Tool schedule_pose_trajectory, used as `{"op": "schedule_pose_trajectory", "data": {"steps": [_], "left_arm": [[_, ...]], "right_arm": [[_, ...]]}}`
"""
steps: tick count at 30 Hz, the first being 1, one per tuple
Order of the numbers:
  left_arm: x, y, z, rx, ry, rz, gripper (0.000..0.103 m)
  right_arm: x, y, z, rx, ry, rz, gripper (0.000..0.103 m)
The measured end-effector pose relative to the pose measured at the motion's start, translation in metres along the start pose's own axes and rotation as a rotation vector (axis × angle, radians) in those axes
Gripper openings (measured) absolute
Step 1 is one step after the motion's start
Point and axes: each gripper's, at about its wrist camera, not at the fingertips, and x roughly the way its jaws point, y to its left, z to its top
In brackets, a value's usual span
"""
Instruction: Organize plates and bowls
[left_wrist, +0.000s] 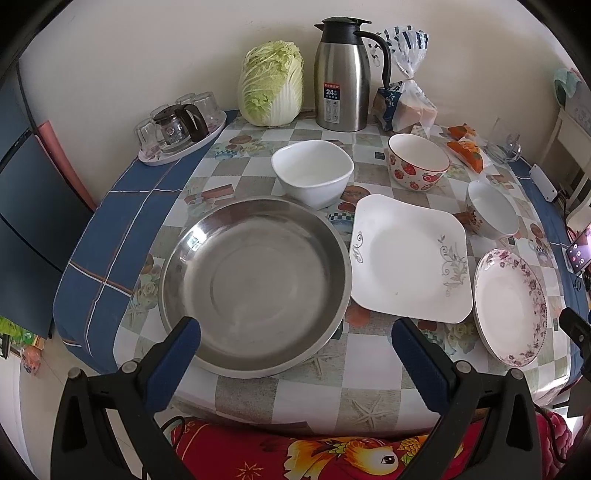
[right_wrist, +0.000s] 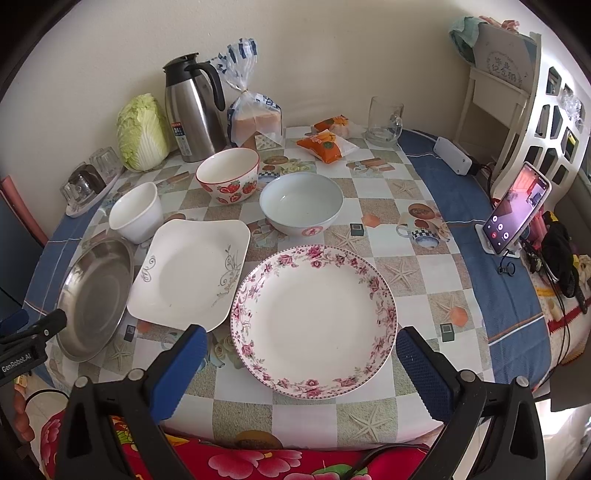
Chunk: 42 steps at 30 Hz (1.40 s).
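A steel pan (left_wrist: 255, 284) (right_wrist: 94, 299) lies at the table's front left, just ahead of my open left gripper (left_wrist: 295, 328). To its right is a square white plate (left_wrist: 410, 258) (right_wrist: 190, 273), then a round pink-flowered plate (left_wrist: 511, 306) (right_wrist: 314, 319) in front of my open right gripper (right_wrist: 301, 338). Behind stand a square white bowl (left_wrist: 312, 173) (right_wrist: 136, 212), a strawberry bowl (left_wrist: 417, 160) (right_wrist: 229, 179) and a pale round bowl (left_wrist: 493, 210) (right_wrist: 301, 205). Neither gripper holds anything.
At the back stand a cabbage (left_wrist: 271, 83), a steel thermos jug (left_wrist: 341, 74), bagged bread (right_wrist: 255, 118), orange snack packets (right_wrist: 327, 142), a glass mug (right_wrist: 384, 118) and a tray of glasses (left_wrist: 177, 129). A phone on a stand (right_wrist: 513, 210) is at the right edge.
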Motion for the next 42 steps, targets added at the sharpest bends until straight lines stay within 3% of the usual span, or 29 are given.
{"op": "schedule_pose_trajectory", "data": {"steps": [42], "left_arm": [[0.009,0.018,0.001,-0.054,0.01,-0.002,0.103]], "right_arm": [[0.008,0.011,0.004,-0.031,0.016,-0.013,0.103]]}}
